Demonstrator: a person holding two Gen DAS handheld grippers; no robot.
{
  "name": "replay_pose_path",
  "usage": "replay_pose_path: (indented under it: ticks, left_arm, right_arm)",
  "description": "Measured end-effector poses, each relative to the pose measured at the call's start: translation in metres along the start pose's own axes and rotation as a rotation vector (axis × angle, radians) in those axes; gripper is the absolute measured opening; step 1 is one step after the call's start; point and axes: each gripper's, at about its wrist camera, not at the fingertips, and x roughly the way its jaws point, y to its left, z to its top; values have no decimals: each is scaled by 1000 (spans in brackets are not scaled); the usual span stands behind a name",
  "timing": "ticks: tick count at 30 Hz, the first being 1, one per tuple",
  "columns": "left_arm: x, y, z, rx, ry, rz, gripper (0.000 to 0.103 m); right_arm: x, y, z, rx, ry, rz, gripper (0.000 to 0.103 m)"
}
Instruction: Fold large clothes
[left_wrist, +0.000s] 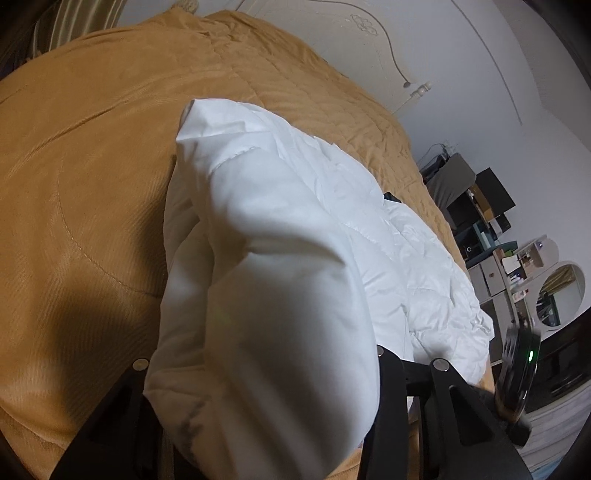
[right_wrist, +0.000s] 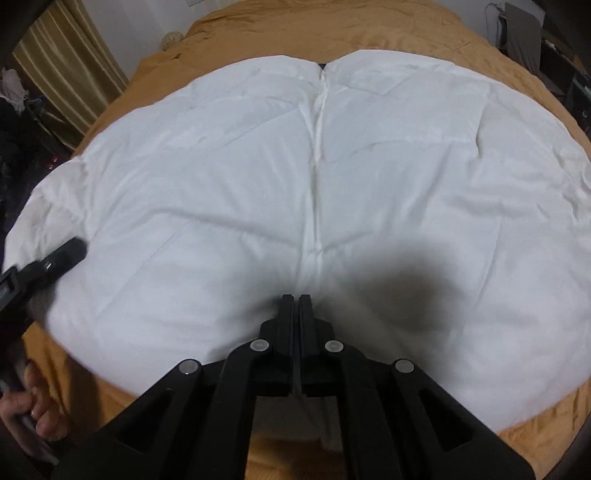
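A white padded jacket (right_wrist: 295, 177) lies spread front-up on a mustard bedspread (right_wrist: 332, 29), its closed zip running up the middle. In the left wrist view a thick fold of the jacket (left_wrist: 266, 258) bulges up between the two black fingers of my left gripper (left_wrist: 258, 369), which is shut on it and holds it raised off the bed. The right wrist view shows that left gripper (right_wrist: 55, 262) at the jacket's left edge. My right gripper (right_wrist: 295, 299) hangs over the jacket's near hem beside the zip, fingers shut together with nothing between them.
The bedspread (left_wrist: 92, 166) covers the whole bed. A white headboard (left_wrist: 369, 44) stands behind it. Shelves with boxes and a round mirror (left_wrist: 517, 258) stand to the right of the bed. Striped curtains (right_wrist: 70, 62) hang at the far left. A person's hand (right_wrist: 40, 410) is at the lower left.
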Motion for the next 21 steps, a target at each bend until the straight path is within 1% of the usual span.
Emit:
replay_pose_path:
  ticks: [2,3,6,8,12,14,15,16,18,20,21]
  left_arm:
    - [-1,-3,1,-10,18,1,38]
    - [-3,-9,2,4,19,7,37]
    - [-15,-45,9,115,2,57,34]
    - [-25,-78,13,208,-5,69,33]
    - [-28,-164,14,425,-14,68,33]
    - [-25,-210,14,533,-28,54,33]
    - [-23,-226,12,568,-30,49,34]
    - [-17,-245,8,604,-26,41,34]
    - [-2,-274,-3,661,-8,28,34]
    - [16,-298,-24,716,10,13,34]
    - [29,-306,-34,744,17,8,34]
  right_arm:
    - [6,3,-16,-79,-11,-41,3]
    - [17,3,-17,-88,-17,-35,2]
    - [29,-19,-9,-2,4,49,2]
    - [34,-27,-2,29,13,88,2]
    - [38,-50,2,74,22,177,0]
    - [30,-74,3,157,24,300,0]
    - [20,-89,1,205,10,354,1]
    - [1,-109,0,234,-36,370,3]
    - [-39,-146,-3,272,-149,309,4]
    - [-82,-194,-15,360,-257,217,14]
    - [-98,-215,-25,406,-296,188,34]
